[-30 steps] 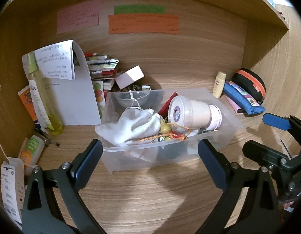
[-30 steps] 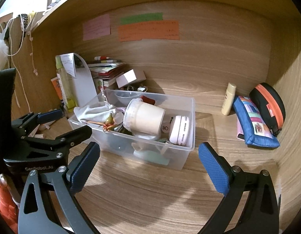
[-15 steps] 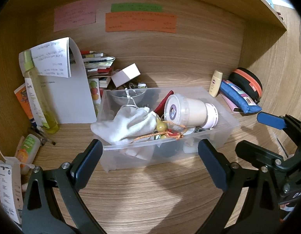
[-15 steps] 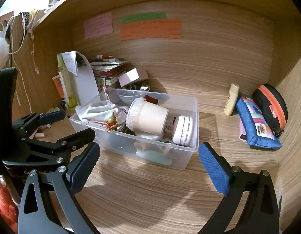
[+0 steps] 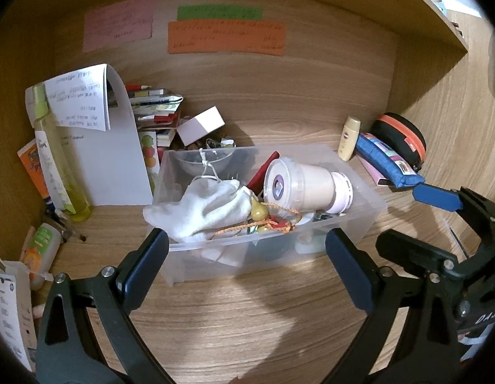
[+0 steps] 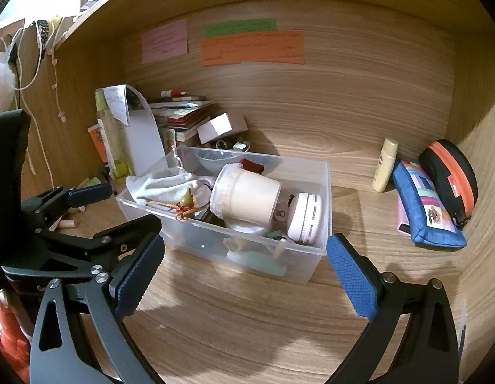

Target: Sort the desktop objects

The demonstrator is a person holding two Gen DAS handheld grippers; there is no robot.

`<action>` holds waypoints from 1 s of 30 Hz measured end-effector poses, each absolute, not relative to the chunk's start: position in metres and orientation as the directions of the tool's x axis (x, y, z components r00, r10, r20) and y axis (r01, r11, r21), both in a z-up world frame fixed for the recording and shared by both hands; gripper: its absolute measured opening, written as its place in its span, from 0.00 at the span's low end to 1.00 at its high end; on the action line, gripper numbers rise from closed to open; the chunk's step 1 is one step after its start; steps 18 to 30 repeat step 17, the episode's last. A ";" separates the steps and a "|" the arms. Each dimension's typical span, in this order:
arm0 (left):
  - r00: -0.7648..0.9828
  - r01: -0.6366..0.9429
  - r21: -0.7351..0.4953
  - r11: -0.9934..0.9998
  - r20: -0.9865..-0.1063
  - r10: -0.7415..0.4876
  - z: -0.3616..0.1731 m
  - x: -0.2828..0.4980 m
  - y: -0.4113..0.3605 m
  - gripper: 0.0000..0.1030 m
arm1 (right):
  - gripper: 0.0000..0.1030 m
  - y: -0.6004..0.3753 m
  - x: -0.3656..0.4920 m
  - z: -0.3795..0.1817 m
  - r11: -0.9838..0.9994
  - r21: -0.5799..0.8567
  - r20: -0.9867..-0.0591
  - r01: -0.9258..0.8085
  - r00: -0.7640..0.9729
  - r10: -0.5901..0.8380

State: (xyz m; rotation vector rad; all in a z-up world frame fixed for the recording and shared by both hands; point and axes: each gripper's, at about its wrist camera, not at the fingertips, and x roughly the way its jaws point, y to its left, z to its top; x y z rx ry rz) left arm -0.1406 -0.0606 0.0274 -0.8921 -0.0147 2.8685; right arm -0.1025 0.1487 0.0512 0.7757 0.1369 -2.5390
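- Left wrist view first: the left gripper [image 5: 246, 264] hangs low over the wooden desk [image 5: 247, 320] with its fingers spread wide, nothing between them.
- Right in front of it sits a clear plastic bin [image 5: 359, 220], about mid-desk, and it's stuffed: a white cloth [image 5: 202, 206] flopping over the near rim, a cream cup with a clear lid [image 5: 305, 185] lying on its side, a little yellow-green gourd charm [image 5: 258, 212] on an orange cord [image 5: 247, 228], something red [image 5: 263, 172] poking up behind the cup.
- Left back corner is a mess: a tall yellow-green bottle [image 5: 55, 166], a curled white paper [image 5: 87, 105] with handwriting too small to read, a pile of books [image 5: 158, 108] and a small white box [image 5: 201, 124].
- On the back wall are pink [image 5: 117, 28], green [image 5: 220, 12] and orange [image 5: 226, 36] notes. The writing isn't legible.
- Right wrist view: the right gripper [image 6: 244, 272] is also wide open and holding nothing, aimed at the bin's right end.
- From here you can see a white round gadget [image 6: 305, 212] next to the cup in the bin, plus something pale green [image 6: 257, 260] at the bottom.
- Over by the desk's right edge: a small cream tube [image 6: 385, 164] standing up, a blue pencil pouch [image 6: 423, 208] with a patchwork panel, and a black case with an orange zip [image 6: 450, 174] leaning on the side wall. The labels are too blurry to make out.
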 end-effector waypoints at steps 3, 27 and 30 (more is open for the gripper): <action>-0.812 -0.139 -0.049 -0.989 -0.566 0.142 0.027 -0.142 -0.061 0.97 | 0.98 0.150 -0.104 0.052 -0.880 0.052 -0.546 0.473 -0.724 -0.421; -0.830 -0.127 -0.039 -0.991 -0.543 0.128 0.030 -0.138 -0.067 0.97 | 0.98 0.151 -0.104 0.055 -0.881 0.048 -0.546 0.471 -0.726 -0.418; -0.830 -0.127 -0.039 -0.991 -0.543 0.128 0.030 -0.138 -0.067 0.97 | 0.98 0.151 -0.104 0.055 -0.881 0.048 -0.546 0.471 -0.726 -0.418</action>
